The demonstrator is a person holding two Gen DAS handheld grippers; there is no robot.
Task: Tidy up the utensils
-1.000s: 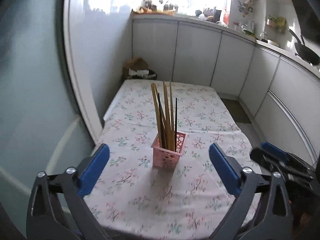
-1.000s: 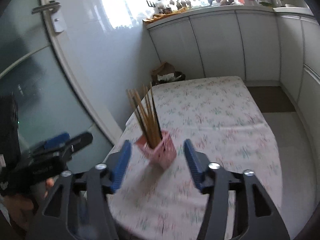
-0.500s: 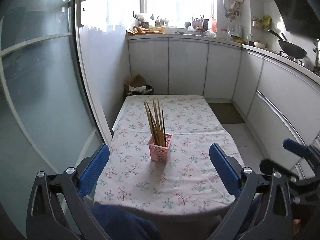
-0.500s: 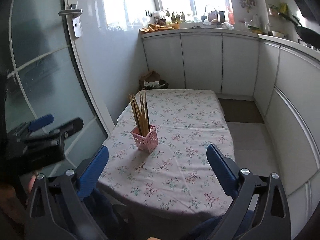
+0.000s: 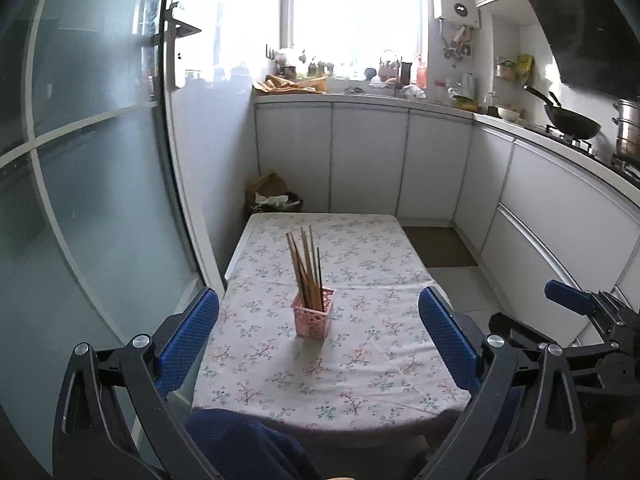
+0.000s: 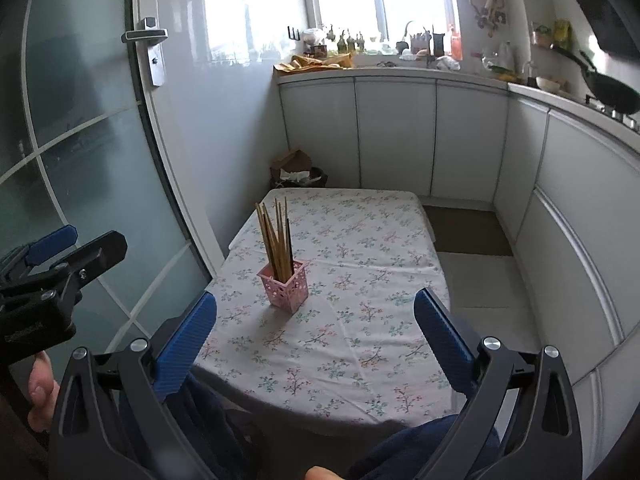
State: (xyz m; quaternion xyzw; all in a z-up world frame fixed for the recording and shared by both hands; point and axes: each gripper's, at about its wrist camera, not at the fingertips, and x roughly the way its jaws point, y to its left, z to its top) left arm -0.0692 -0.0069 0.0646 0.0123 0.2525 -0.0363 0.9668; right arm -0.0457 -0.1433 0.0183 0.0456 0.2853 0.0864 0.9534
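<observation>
On the bench: pink basket holding all chopsticks, both grippers off it.
Nearest the camera, left gripper (image 5: 319, 334) and right gripper (image 6: 315, 330) both spread wide, nothing between the pads; right one's jaws just finished opening. Beyond them, pink basket (image 5: 313, 314) sits upright on the floral-cloth bench (image 5: 372, 352), chopsticks (image 5: 306, 268) standing in it. Past the basket, cardboard box (image 5: 266, 186) on floor at bench's far end.

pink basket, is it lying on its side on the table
No, the pink basket stands upright on the flowered tablecloth with the chopsticks sticking up out of it.
</observation>
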